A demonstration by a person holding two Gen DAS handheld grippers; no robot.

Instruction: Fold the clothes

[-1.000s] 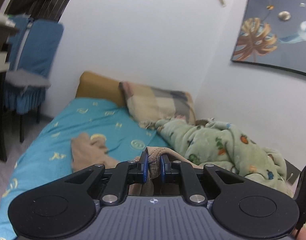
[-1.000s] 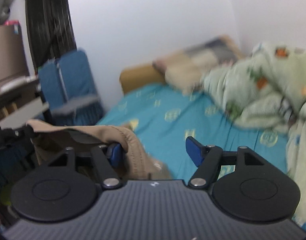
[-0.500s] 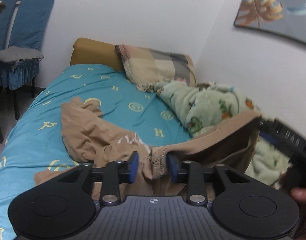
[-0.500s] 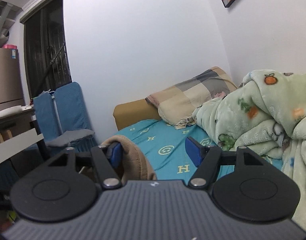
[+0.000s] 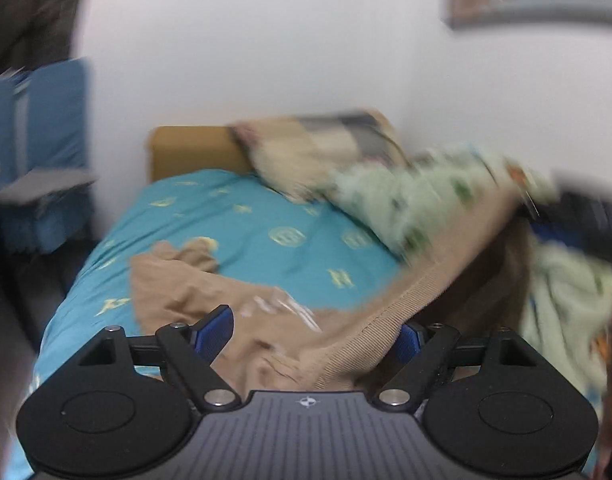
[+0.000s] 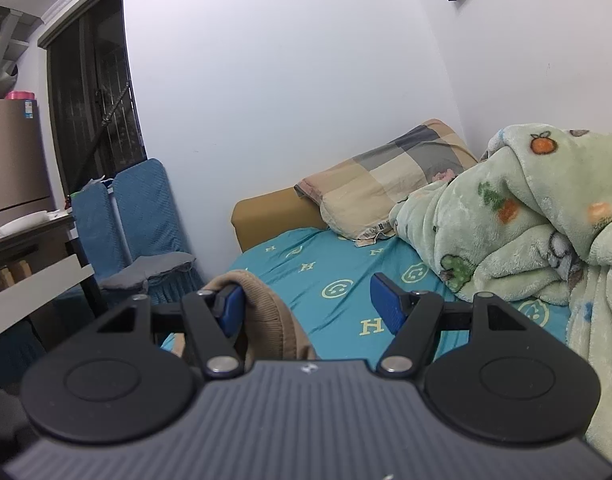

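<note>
The sweater [image 5: 266, 320] lies nearest to us in the left wrist view, a tan knit heap crumpled on the bed [image 5: 266, 232], with its ribbed hem running up and to the right toward the other tool at the frame's edge. Our left tool [image 5: 315, 334] has just been opening: its blue pads stand wide, the cloth sags between them and neither pad presses on it. This view is smeared, so finer folds are hard to read.

In the right wrist view, our right tool [image 6: 309, 308] also stands with its pads apart. A fold of the same tan knit drapes over and against its left pad [image 6: 230, 310], while the other pad is bare, so we judge the cloth hangs there and is not pinched.

We judge we are at the laying-out step: the garment has been let down onto the sheet, not yet folded. Next we need to free the draped hem, spread the body flat, then take a fresh hold at an edge.

Farther off lie the pillow [image 6: 389, 184] and, along the wall, the green blanket [image 6: 517, 216].
</note>
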